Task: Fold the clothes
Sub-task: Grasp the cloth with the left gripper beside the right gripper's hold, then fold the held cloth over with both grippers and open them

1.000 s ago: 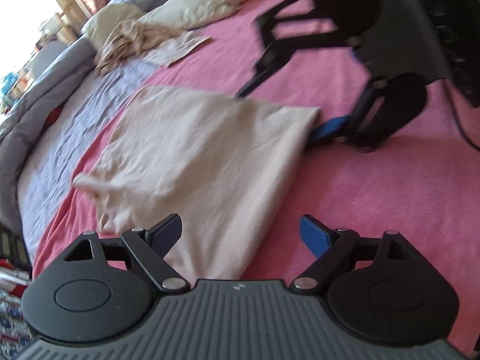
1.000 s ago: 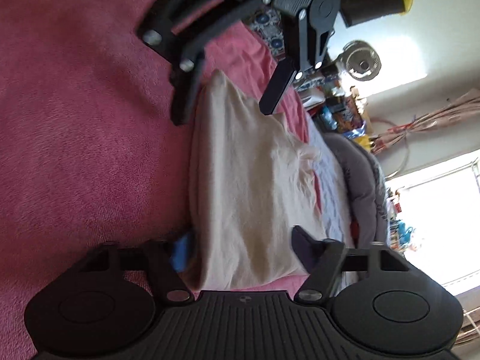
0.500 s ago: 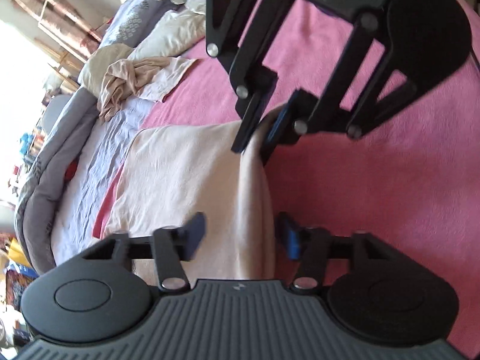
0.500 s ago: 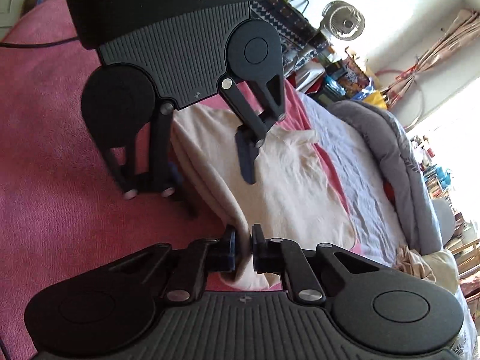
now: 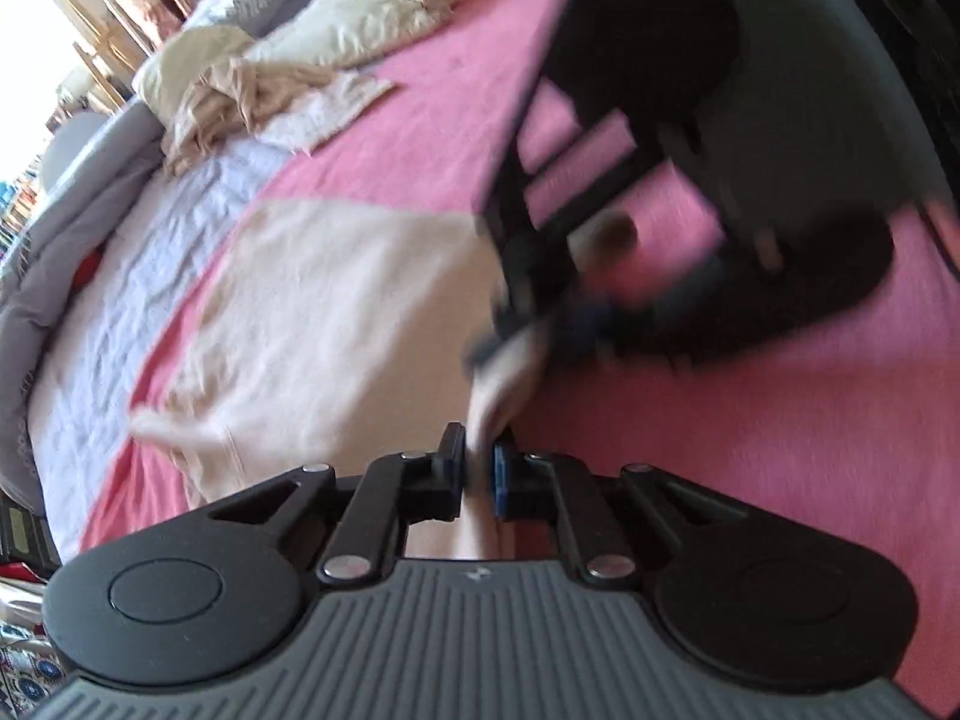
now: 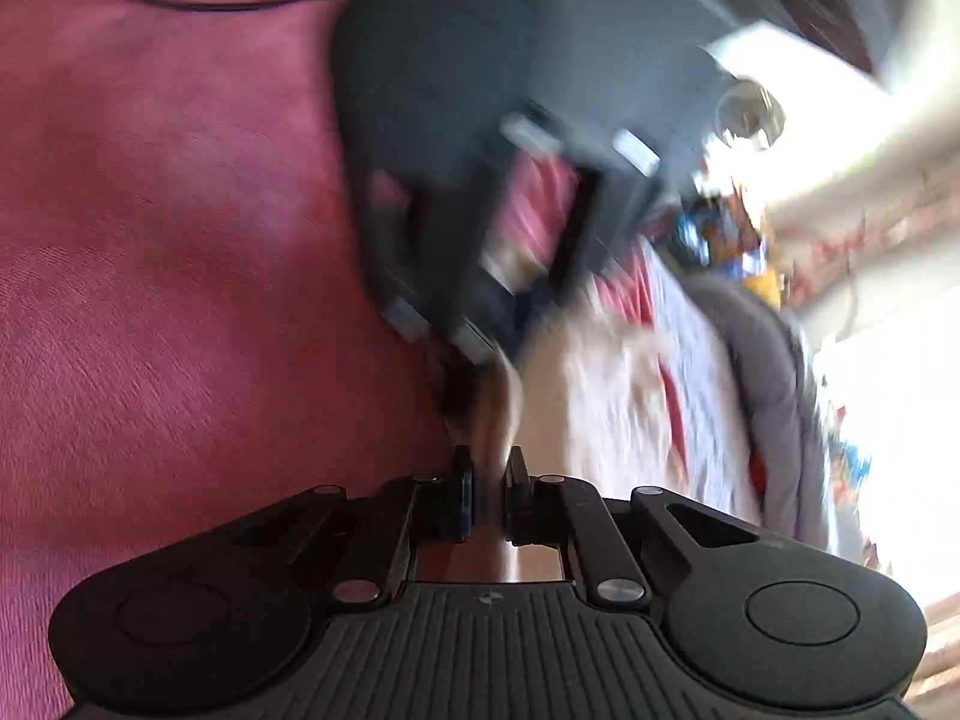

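Pink bedspread carries the beige garment, partly folded, at ten o'clock. Left gripper is closing on its edge; right gripper clamps the same edge. Another fold seems due.

The folded garment is a pale beige-pink, plain, with no print. It lies on a bright pink bedspread, plain and slightly fuzzy, which reads as a darker rose in the right wrist view. Beside the garment, away from the pink, runs a pale lilac-white sheet with a fine crinkled texture, edged by a grey quilt. Beyond the garment sits a tan and cream heap of clothes. The left gripper is black with blue pads; the right gripper is black too.
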